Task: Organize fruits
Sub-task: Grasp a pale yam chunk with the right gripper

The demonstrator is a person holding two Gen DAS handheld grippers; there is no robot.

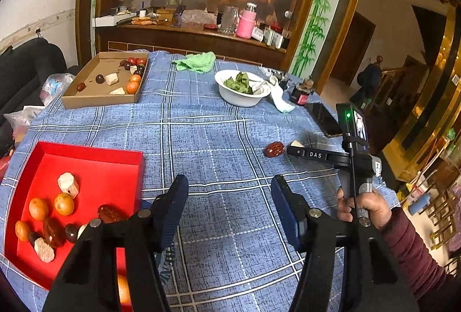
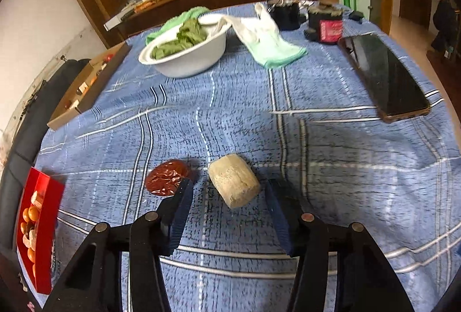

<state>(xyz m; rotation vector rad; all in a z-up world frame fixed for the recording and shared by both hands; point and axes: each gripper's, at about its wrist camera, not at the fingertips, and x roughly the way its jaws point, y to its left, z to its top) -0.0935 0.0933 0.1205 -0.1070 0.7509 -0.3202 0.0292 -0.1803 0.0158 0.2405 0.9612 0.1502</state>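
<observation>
left gripper [image 1: 229,205] jaws apart, right gripper [image 2: 229,207] jaws apart, angled down

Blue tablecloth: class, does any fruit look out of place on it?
Yes. A red date and a pale chunk lie loose on the tablecloth, outside the red tray and the cardboard box that hold the rest.

The left tongs [image 1: 229,198] are matte black linkage arms with round silver pivot screws, ending in dark blue ribbed pads [image 1: 173,211]. The right tongs [image 2: 227,209] match them; seen from the left camera, their black body bears white letters "DAS", a lit green lamp and a small screen. The hand [image 1: 363,207] wears a dark maroon quilted sleeve [image 1: 415,251].
</observation>
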